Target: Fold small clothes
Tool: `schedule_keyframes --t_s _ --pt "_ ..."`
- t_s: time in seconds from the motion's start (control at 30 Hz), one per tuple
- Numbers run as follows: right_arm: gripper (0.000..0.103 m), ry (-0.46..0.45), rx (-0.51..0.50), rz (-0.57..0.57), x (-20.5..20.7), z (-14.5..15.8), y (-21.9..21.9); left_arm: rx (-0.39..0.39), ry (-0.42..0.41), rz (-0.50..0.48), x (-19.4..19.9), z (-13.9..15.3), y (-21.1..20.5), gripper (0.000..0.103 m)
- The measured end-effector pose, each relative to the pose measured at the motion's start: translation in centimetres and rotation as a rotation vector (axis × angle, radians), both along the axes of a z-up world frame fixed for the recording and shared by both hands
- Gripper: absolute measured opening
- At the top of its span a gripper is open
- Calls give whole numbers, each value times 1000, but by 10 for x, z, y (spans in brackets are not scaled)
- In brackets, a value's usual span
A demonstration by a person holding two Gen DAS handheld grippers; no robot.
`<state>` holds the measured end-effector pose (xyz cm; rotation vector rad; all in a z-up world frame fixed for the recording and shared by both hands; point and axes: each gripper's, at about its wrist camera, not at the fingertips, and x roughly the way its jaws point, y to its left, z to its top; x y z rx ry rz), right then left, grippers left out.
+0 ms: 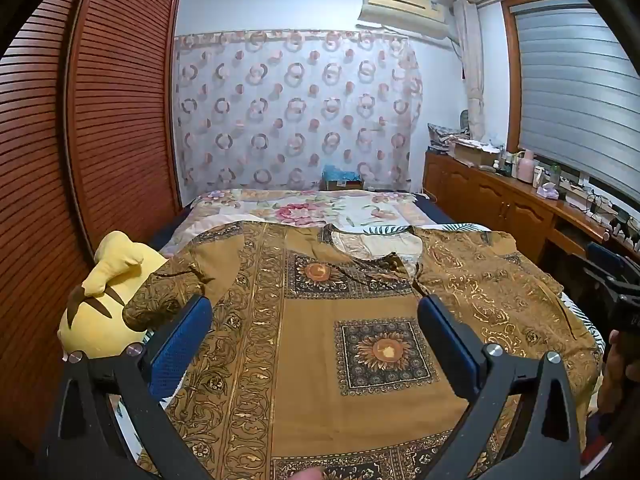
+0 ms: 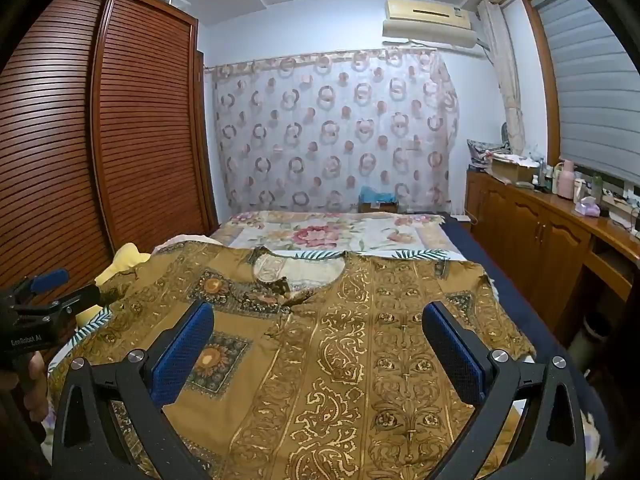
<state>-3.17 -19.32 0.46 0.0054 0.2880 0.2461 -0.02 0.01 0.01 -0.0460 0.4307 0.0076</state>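
Observation:
A brown and gold patterned shirt (image 1: 320, 340) (image 2: 340, 340) lies spread flat on the bed, neckline toward the far end, both short sleeves out to the sides. My left gripper (image 1: 314, 312) hovers open above the shirt's lower middle, nothing between its blue pads (image 1: 180, 344). My right gripper (image 2: 318, 320) also stands open over the shirt's right half, holding nothing. The left gripper's body (image 2: 40, 308) shows at the left edge of the right wrist view, and the right gripper's body (image 1: 616, 292) at the right edge of the left wrist view.
A yellow plush toy (image 1: 104, 300) sits at the bed's left edge under the left sleeve. A floral bedspread (image 1: 312, 208) covers the far half. A slatted wooden wardrobe (image 1: 100, 120) stands left; a wooden sideboard (image 2: 540, 224) with bottles runs along the right.

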Motion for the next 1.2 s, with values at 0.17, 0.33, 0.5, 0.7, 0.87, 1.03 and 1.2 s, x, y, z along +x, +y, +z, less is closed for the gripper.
schedule_keyframes --t_s 0.17,0.33,0.5,0.7,0.87,1.03,1.2 --pt "103 0 -5 1 0 1 0 -8 -7 -4 -1 1 4 103" --pt "103 0 -6 2 1 -3 1 0 -9 -4 -2 6 2 103" --pt "103 2 -8 4 0 -4 3 6 -10 -3 -4 8 0 103" --pt "103 5 -8 2 0 0 0 12 -9 -4 -3 7 -1 103" --pt "103 4 -6 1 0 0 0 15 -8 -2 -4 10 -3 103" --pt "103 6 -6 5 1 -1 0 16 -10 -4 -4 8 -3 103" --pt "103 4 -6 5 -1 -1 -1 17 -10 -4 -4 8 -3 103"
